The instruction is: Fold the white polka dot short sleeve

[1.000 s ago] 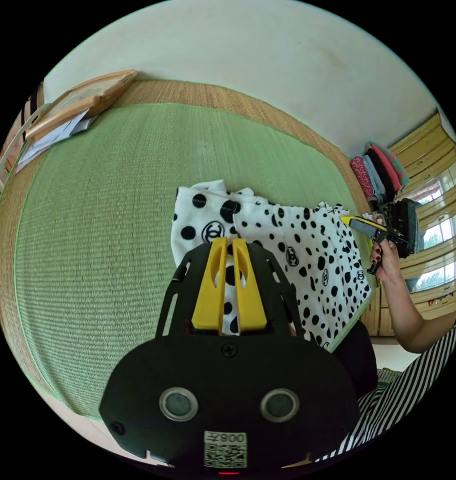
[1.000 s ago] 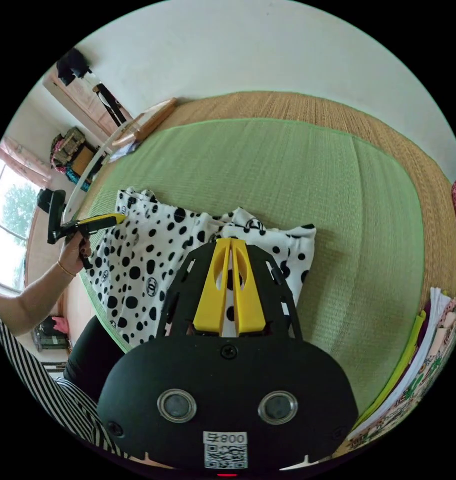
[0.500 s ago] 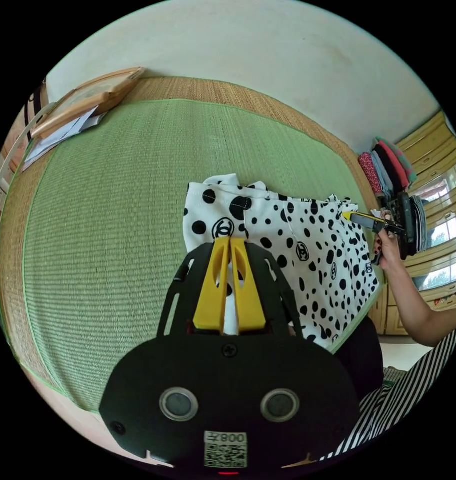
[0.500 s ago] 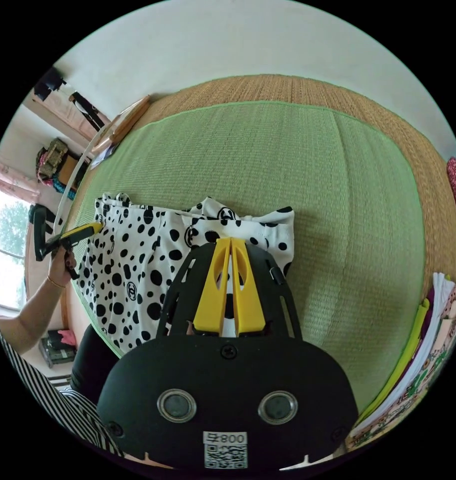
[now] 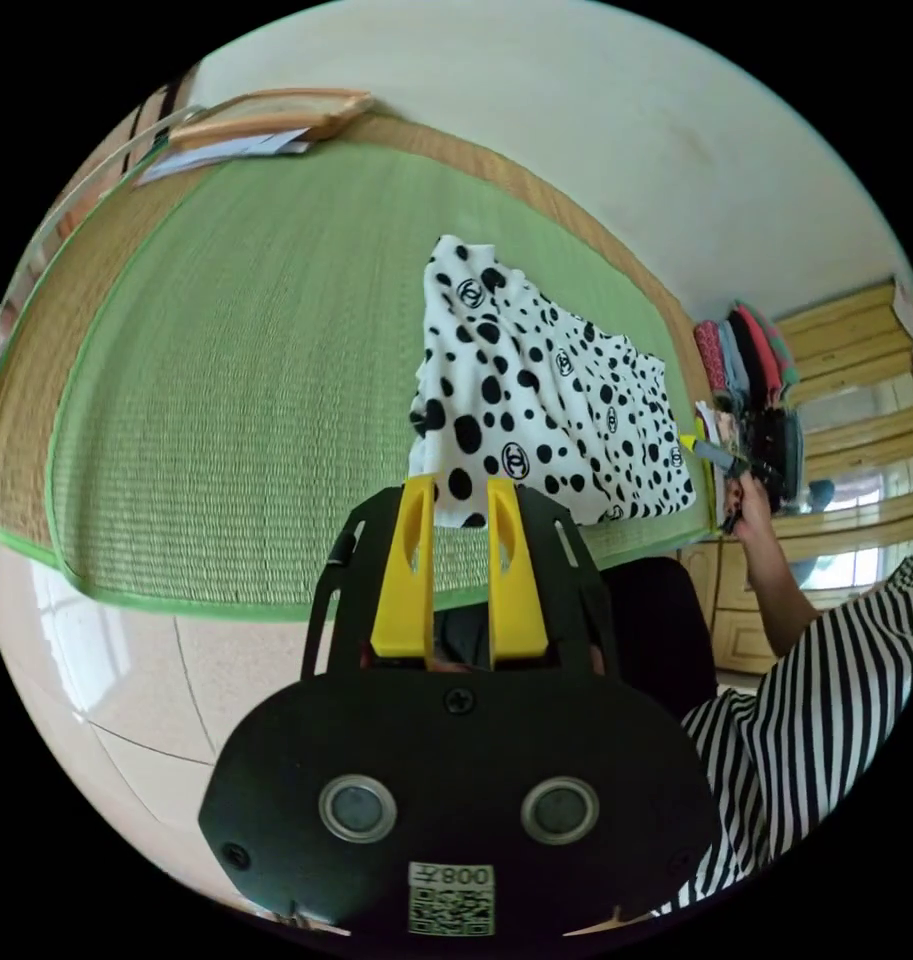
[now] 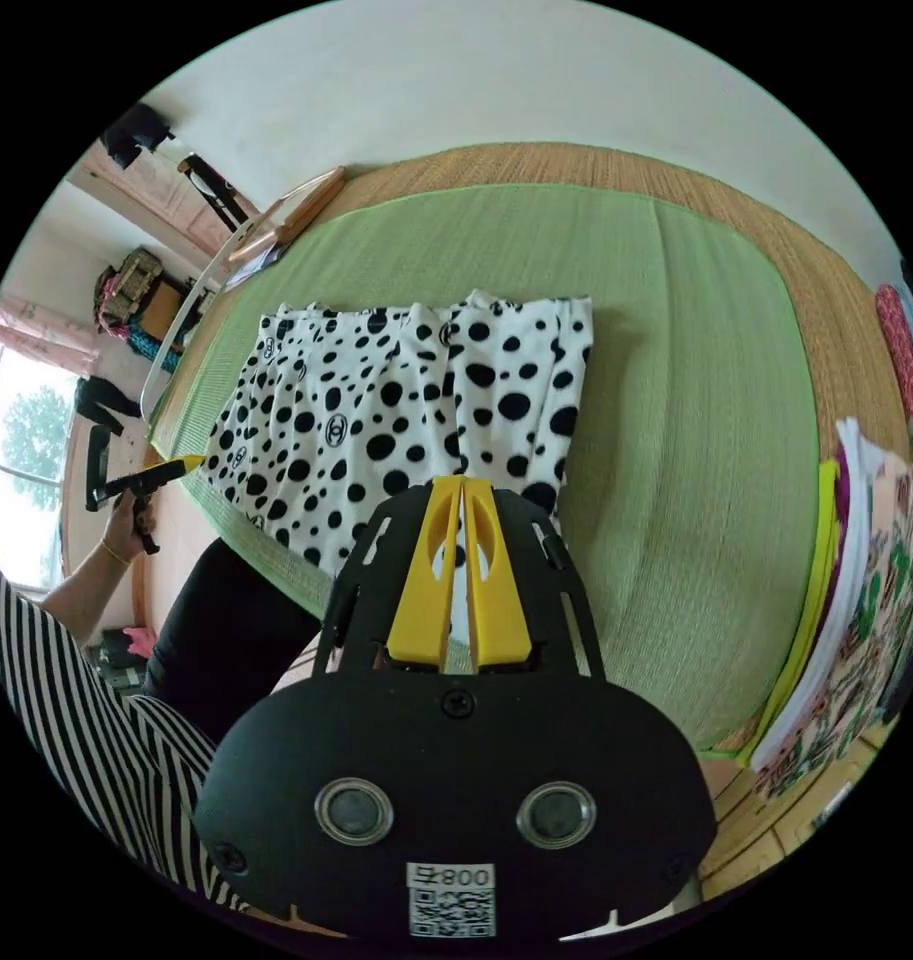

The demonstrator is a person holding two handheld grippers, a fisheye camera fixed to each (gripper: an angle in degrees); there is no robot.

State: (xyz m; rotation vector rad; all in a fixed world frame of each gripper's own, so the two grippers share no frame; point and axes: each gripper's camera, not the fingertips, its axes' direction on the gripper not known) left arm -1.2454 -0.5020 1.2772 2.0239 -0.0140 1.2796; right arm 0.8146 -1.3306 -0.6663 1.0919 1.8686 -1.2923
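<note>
Your right hand-held gripper (image 6: 461, 487) is pinching the white black-dotted short-sleeve shirt's (image 6: 406, 410) near edge, your left hand-held gripper (image 5: 459, 487) is hovering released, shirt is lying on the green woven mat (image 6: 676, 400).

White short-sleeve shirt of soft fabric, printed with black polka dots and small round black logos (image 6: 396, 420): lies spread flat on the green woven mat (image 6: 676, 420), folded into a roughly rectangular shape. One long edge runs along the mat's near border; part of that edge overhangs the border slightly. In the left gripper view the same shirt (image 5: 536, 400) shows mild ripples across its surface.
</note>
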